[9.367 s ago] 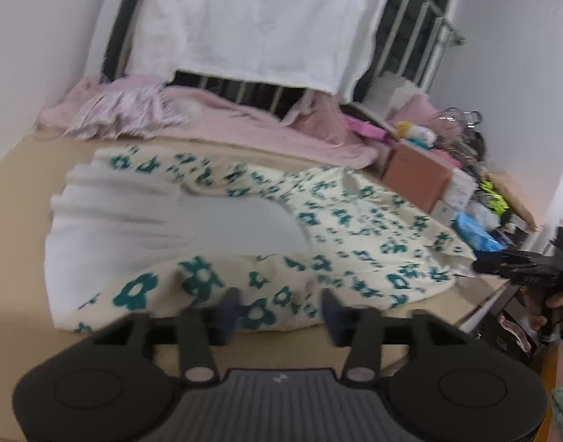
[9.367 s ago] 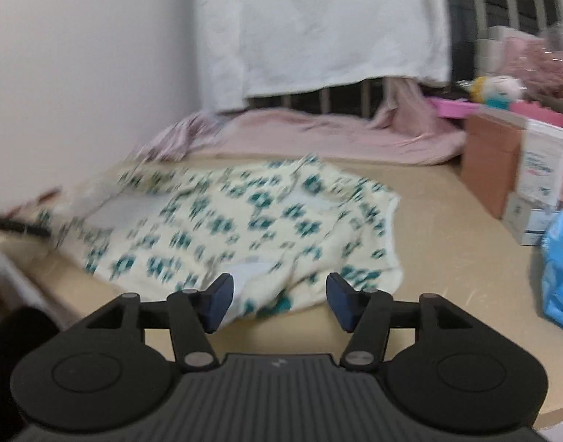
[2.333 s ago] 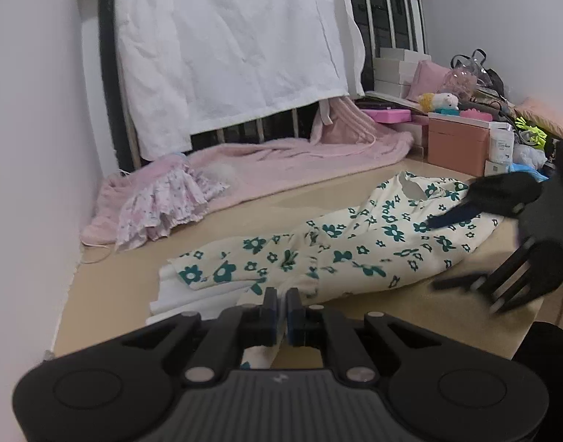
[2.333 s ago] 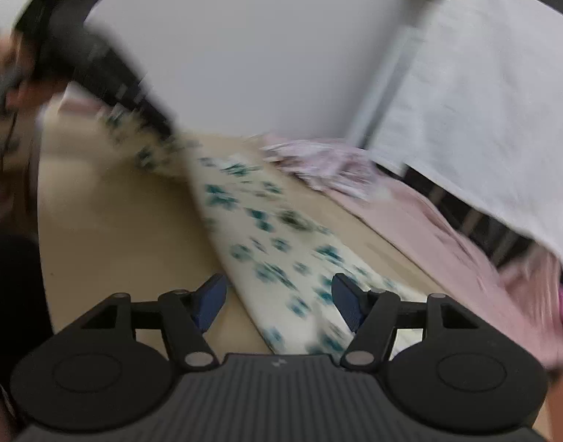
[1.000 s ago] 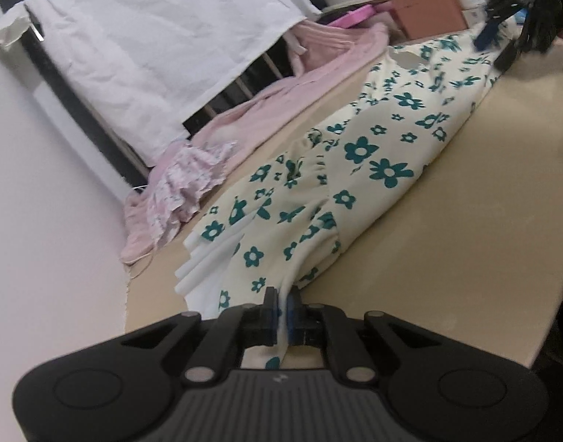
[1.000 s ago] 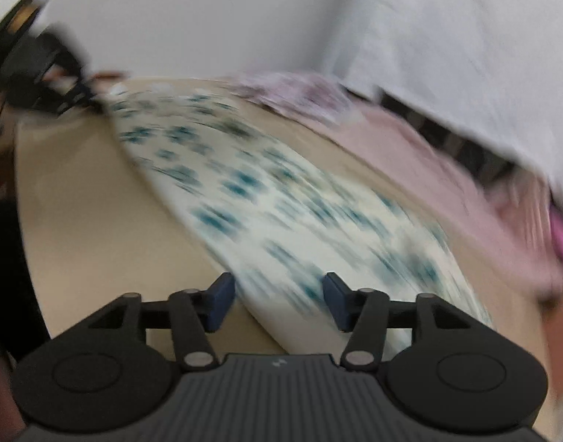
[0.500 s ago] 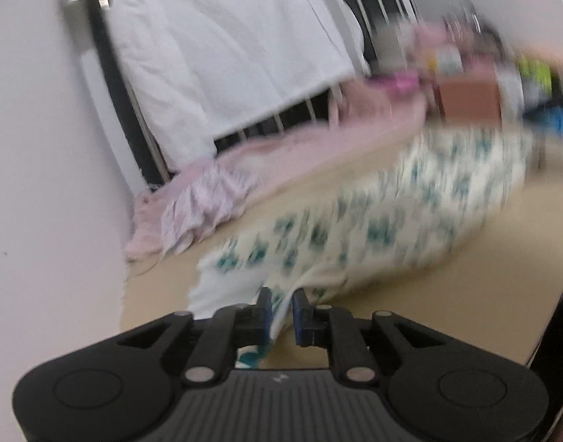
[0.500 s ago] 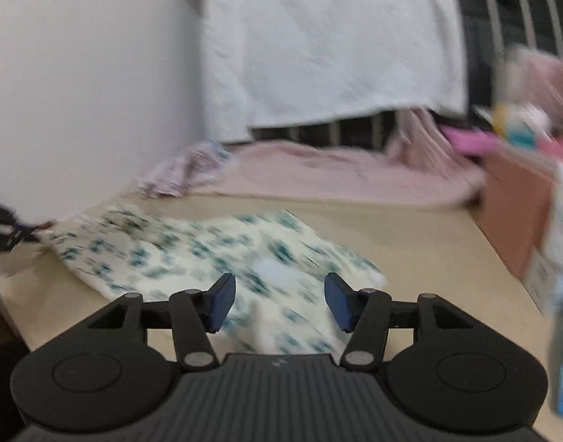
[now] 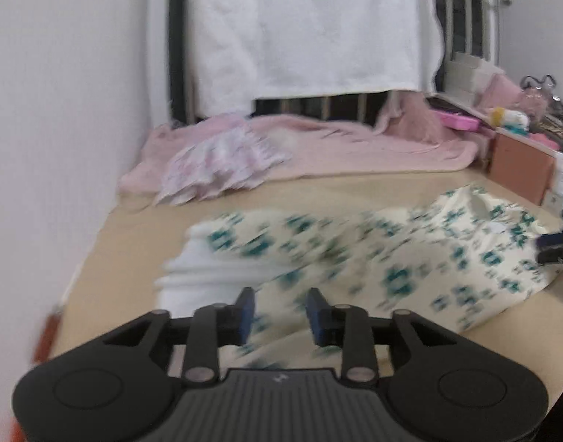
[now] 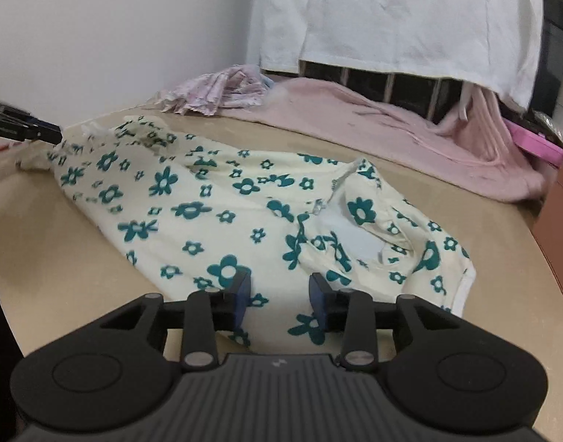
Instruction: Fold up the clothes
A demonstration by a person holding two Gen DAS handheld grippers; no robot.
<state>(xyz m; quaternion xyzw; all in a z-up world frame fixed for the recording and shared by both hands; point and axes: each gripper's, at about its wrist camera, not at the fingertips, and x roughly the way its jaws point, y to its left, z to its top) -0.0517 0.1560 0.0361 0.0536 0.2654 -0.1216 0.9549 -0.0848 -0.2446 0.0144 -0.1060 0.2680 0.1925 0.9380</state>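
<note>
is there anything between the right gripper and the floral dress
Nothing visible. The open right gripper hangs directly over the near edge of the floral dress, which lies spread on the tan table, with no other item on it.

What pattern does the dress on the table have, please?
Teal flowers on cream dress, clearest in the right wrist view.

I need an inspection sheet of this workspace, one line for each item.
Surface: tan tabletop, bare at its near edge.
Job's things: floral dress lying spread, rumpled.
Clutter: pink blanket, pink frilly garment, brown box.
Grippers: left gripper open over the dress hem; right gripper open over its other end.
Cables: nothing seen.
Surroundings: white sheet hung on a railing; white wall.
</note>
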